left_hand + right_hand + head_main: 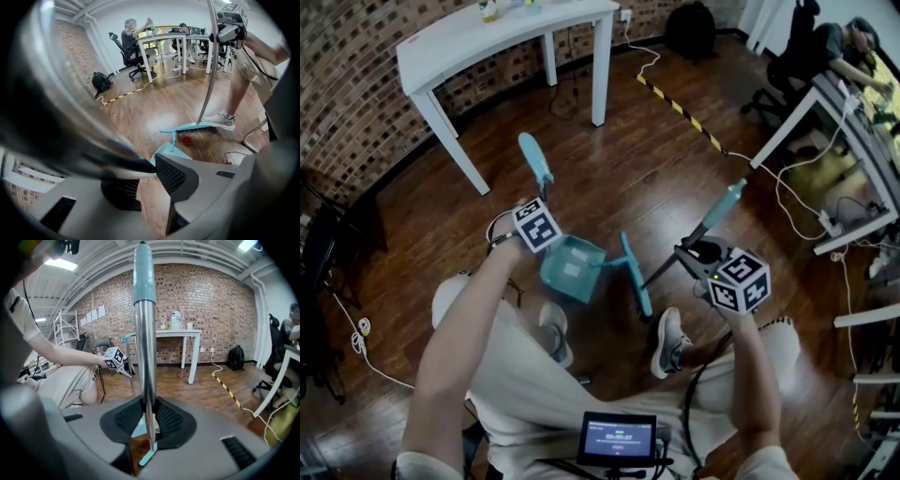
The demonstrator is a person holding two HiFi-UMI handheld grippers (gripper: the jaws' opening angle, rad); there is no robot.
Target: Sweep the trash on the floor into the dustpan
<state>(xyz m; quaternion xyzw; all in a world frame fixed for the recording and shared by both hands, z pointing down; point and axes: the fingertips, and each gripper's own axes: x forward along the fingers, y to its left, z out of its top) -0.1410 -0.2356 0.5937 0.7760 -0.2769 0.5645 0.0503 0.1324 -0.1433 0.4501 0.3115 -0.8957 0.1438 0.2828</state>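
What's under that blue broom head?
A small red piece lies on the wood floor at the bristles of the broom head; anything beneath them is covered.

The left gripper [147, 171] is being pointed steeply down, its jaws being pressed shut on the dustpan handle [93, 145], while the right gripper [149, 420] is being tilted downward, jaws being clamped on the broom pole [145, 357].

brick wall [211, 310], wood floor [609, 178], white table [502, 37]
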